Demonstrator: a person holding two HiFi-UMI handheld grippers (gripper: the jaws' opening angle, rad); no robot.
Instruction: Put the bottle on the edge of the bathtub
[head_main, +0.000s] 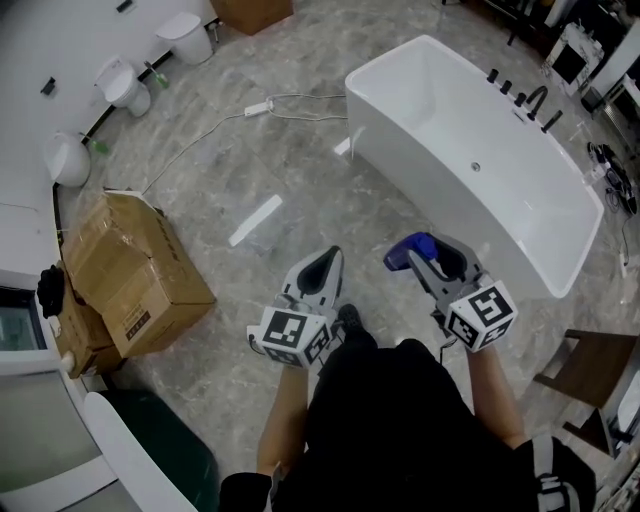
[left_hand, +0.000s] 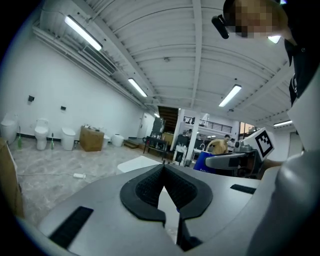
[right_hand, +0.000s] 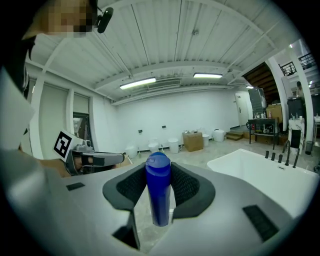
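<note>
A white bathtub (head_main: 420, 185) is seen ahead and to the right on a marble floor (head_main: 300, 170), with cardboard boxes (head_main: 135, 270) stacked at the left and toilets (head_main: 125, 85) lined up beyond them. The left hand-held gripper (head_main: 325, 265) is held out in front of the body, its jaws brought together on nothing. The right hand-held gripper (head_main: 432, 258) is held beside it, near the tub's nearer side, and is clenched on the blue bottle (right_hand: 159, 192), whose capped end is shown projecting past the jaw tips. The bottle is thus carried in the air, not yet over the rim. The carrying step is judged to be in hand. Next, the bottle must be brought over the narrow edge, stood on its base and steadied before the jaws are parted.
</note>
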